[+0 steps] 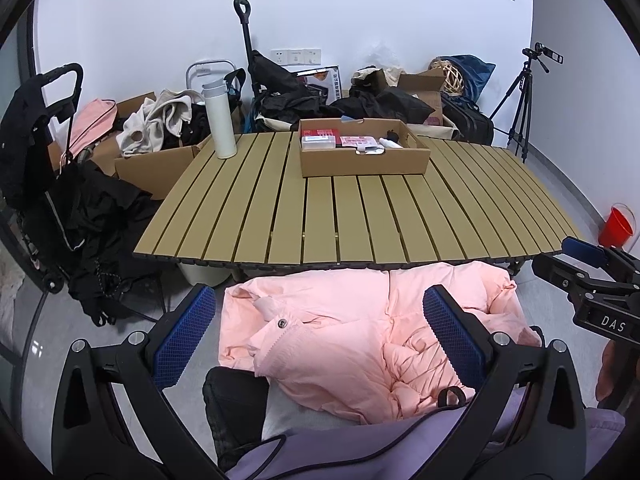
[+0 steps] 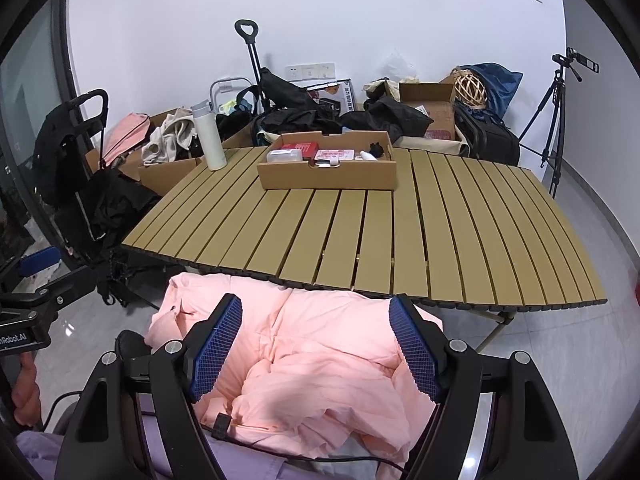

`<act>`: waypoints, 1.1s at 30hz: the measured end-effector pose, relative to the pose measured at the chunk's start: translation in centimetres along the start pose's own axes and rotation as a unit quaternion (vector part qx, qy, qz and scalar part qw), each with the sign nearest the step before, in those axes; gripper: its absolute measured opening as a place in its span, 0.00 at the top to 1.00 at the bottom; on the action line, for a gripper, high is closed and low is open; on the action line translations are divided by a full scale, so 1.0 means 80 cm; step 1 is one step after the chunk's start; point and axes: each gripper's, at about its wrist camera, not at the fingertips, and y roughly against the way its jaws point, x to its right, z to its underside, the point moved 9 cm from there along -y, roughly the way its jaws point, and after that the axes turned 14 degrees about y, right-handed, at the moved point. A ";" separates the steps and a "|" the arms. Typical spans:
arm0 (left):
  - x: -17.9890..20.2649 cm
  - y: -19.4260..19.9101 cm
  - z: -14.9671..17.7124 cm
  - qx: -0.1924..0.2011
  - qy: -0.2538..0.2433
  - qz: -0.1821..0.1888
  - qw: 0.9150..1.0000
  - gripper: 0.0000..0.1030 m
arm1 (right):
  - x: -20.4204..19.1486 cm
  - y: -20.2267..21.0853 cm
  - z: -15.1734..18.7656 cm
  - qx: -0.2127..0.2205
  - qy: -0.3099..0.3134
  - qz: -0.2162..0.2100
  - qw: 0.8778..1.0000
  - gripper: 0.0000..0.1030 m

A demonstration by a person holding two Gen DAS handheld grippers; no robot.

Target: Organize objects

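Two grippers hung apart over a pink padded jacket (image 1: 360, 336) bunched on the person's lap, just short of the slatted table (image 1: 360, 216). The left gripper (image 1: 320, 332) and right gripper (image 2: 316, 344) both stood wide open, pads clear of the fabric, holding nothing. I'd judge they were poised to take the jacket; the cardboard tray (image 1: 360, 162) and white flask (image 1: 220, 120) sat well beyond, out of the way

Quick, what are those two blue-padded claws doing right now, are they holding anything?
Left gripper: open, holding nothing, above the pink jacket.
Right gripper: open, holding nothing, above the same jacket.
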 end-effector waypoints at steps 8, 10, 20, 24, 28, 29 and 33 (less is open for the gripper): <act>0.001 -0.001 0.000 -0.003 0.000 -0.001 1.000 0.00 | -0.001 -0.001 0.000 -0.002 0.000 0.001 1.000 0.23; 0.003 -0.001 0.001 -0.004 -0.001 -0.001 1.000 0.00 | -0.001 -0.001 0.001 -0.003 0.001 0.000 1.000 0.23; 0.009 -0.003 0.004 -0.013 -0.012 -0.005 1.000 0.00 | -0.002 -0.004 0.003 -0.005 0.001 -0.001 1.000 0.23; 0.012 0.000 0.003 -0.009 -0.006 0.009 1.000 0.00 | -0.002 -0.004 0.003 -0.003 0.001 0.000 1.000 0.23; 0.010 0.000 0.003 -0.006 -0.004 0.004 1.000 0.00 | -0.003 -0.003 0.002 -0.005 0.001 0.001 1.000 0.23; 0.009 0.000 0.002 -0.006 -0.002 0.003 1.000 0.00 | -0.002 -0.003 0.002 -0.005 0.001 0.001 1.000 0.23; 0.008 -0.001 0.003 -0.007 -0.002 0.000 1.000 0.00 | -0.002 -0.003 0.002 -0.005 0.000 0.001 1.000 0.23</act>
